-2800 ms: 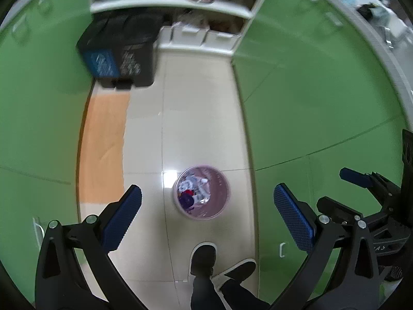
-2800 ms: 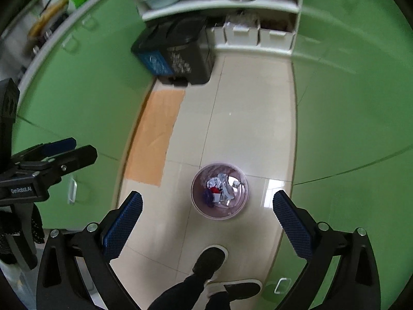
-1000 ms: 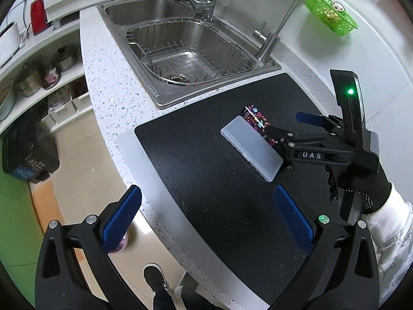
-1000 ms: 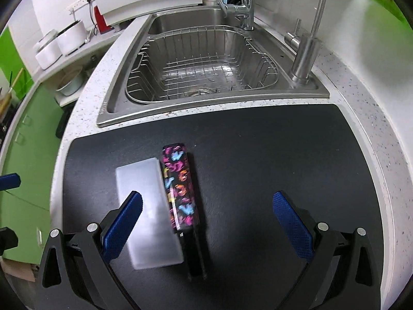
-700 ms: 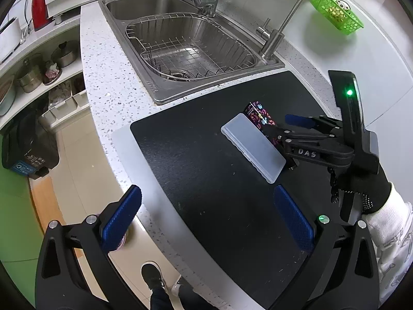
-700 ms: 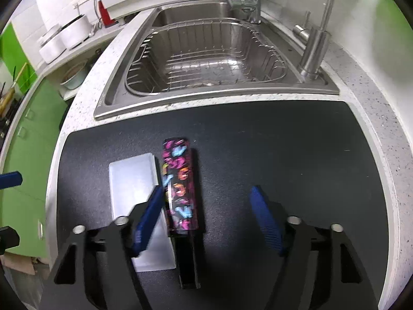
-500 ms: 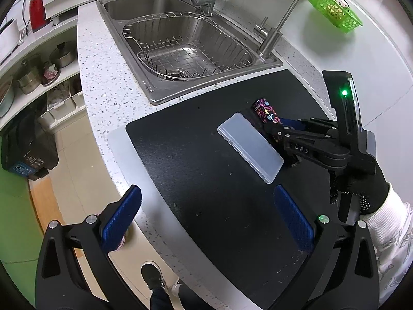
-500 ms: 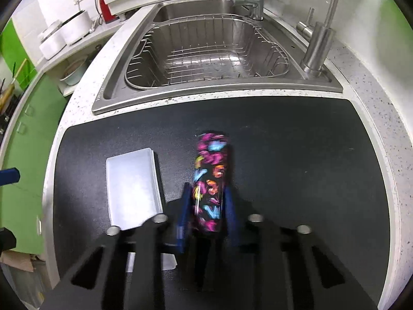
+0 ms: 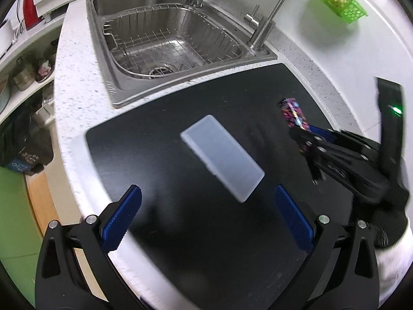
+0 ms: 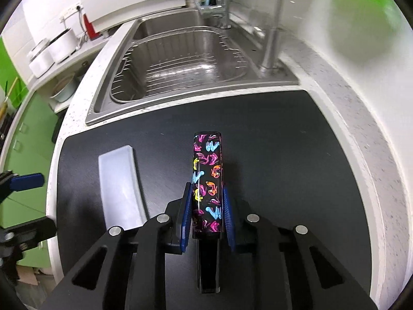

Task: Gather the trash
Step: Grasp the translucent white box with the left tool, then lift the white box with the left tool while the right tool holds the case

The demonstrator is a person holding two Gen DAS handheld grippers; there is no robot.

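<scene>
Above mat (image 10: pixel 284 155), gripper (image 10: pixel 207 206) clamping patterned box (image 10: pixel 207 178)

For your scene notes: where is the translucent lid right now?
The lid lies flat on the black mat, ahead of the open left gripper, and left of the right gripper holding the patterned case.

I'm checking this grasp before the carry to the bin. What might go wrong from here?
The right gripper has just closed on the patterned box, pinching only its near end, so most of it juts forward and may pivot or slip in transit. The frosted plastic lid lies on the black mat between the open left gripper's fingers; a careless descent may shove it toward the counter edge.
</scene>
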